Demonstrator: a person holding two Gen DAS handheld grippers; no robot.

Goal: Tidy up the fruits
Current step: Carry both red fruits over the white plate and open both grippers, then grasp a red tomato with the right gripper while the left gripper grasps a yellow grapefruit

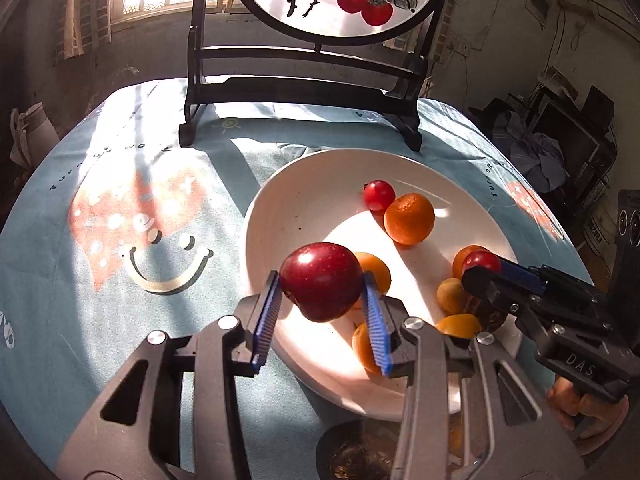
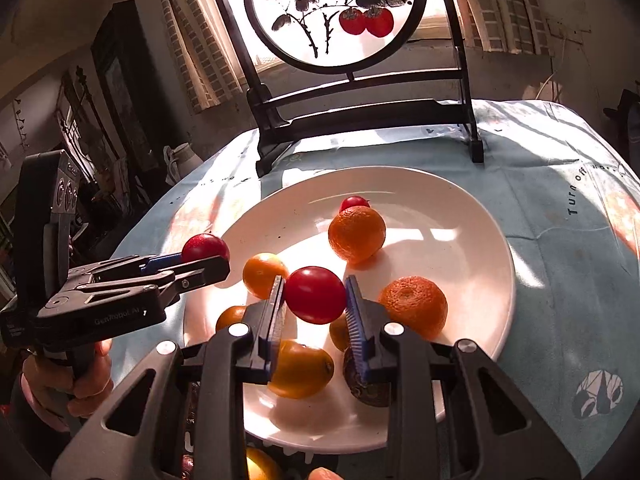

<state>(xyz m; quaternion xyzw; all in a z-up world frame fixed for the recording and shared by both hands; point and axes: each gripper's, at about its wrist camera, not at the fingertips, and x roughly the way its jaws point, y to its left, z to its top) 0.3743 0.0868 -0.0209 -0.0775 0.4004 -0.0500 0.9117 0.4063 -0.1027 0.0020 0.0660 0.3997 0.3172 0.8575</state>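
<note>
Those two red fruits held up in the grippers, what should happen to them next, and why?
Probably lower both onto bare parts of the white plate. The left gripper clamps a dark red plum and the right gripper a small red tomato, both above the plate.

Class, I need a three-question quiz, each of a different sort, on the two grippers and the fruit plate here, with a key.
1. True or false: the left gripper is shut on a dark red fruit.
2. What does the right gripper hold? A banana; B small red fruit; C nothing.
3. What colour is the plate?

Key: 1 true; 2 B; 3 white.
</note>
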